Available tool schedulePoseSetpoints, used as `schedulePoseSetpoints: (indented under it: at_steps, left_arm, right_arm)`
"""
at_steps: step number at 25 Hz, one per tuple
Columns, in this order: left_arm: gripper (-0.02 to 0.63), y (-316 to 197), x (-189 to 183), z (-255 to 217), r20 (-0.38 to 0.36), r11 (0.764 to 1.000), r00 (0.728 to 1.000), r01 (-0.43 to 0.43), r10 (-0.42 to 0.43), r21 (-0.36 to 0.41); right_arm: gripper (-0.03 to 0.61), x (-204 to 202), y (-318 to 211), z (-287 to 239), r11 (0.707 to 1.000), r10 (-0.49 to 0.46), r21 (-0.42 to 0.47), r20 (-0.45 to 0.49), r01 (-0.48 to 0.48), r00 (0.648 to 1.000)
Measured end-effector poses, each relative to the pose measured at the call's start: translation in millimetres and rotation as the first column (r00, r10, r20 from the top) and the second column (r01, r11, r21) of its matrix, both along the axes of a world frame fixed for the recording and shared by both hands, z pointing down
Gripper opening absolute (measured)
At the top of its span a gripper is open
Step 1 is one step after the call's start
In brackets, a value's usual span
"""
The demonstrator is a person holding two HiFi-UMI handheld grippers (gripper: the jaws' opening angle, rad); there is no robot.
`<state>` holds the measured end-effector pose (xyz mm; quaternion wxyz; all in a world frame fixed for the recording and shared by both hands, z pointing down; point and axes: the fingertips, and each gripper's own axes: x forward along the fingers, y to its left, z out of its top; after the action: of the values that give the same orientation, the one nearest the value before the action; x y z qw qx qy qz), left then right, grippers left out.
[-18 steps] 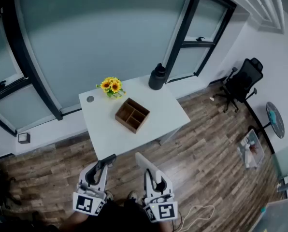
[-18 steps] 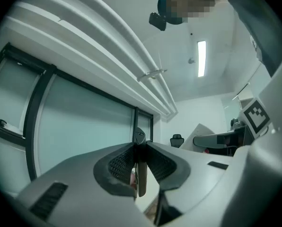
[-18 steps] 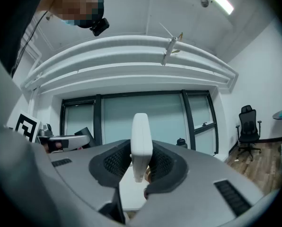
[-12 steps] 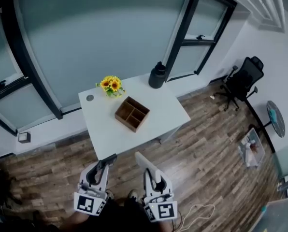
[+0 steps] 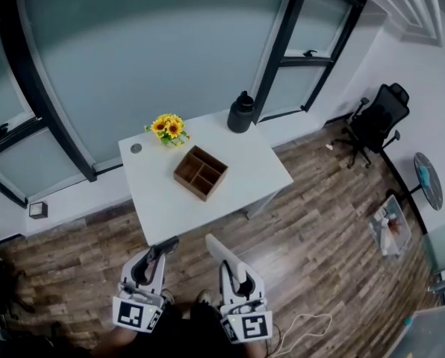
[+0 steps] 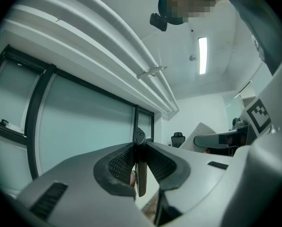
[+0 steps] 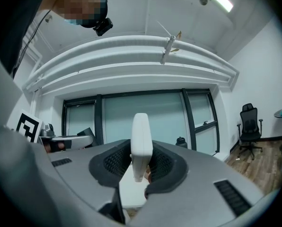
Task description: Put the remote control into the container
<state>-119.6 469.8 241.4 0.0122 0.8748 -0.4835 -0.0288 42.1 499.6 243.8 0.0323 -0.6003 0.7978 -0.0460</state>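
**Carrying stage: bench barely nearer, nothing delivered**

Against the earlier views, the bench (image 5: 163, 200) and the wooden container (image 5: 190, 187) are shifted only slightly, so the drop-off is judged well off. The fingers (image 6: 118, 162) of the left gripper (image 5: 152, 262) are clamped on a black remote (image 6: 140, 174). Those of the right gripper (image 5: 234, 273) are clamped on a white remote (image 7: 141, 145), set wider.

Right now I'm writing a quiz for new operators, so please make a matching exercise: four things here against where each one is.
Things: 1 black remote; 2 white remote; 3 wooden container; 4 sunflowers.
Places: A in the right claw; B middle of the white table; C in the left claw; D by the table's far edge.
Pairs: 1-C, 2-A, 3-B, 4-D.
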Motion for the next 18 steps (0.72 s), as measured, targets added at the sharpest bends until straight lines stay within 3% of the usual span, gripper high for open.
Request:
schedulePoseSetpoints:
  at_steps: [18]
  left_arm:
    - [0.078,11.6,57.6,4.1,0.014,0.998,0.998,0.064,-0.064,0.005]
  right_arm:
    - [0.092,52.9,1.4,1.2,0.996,-0.082,0.046,0.017,0.081,0.997]
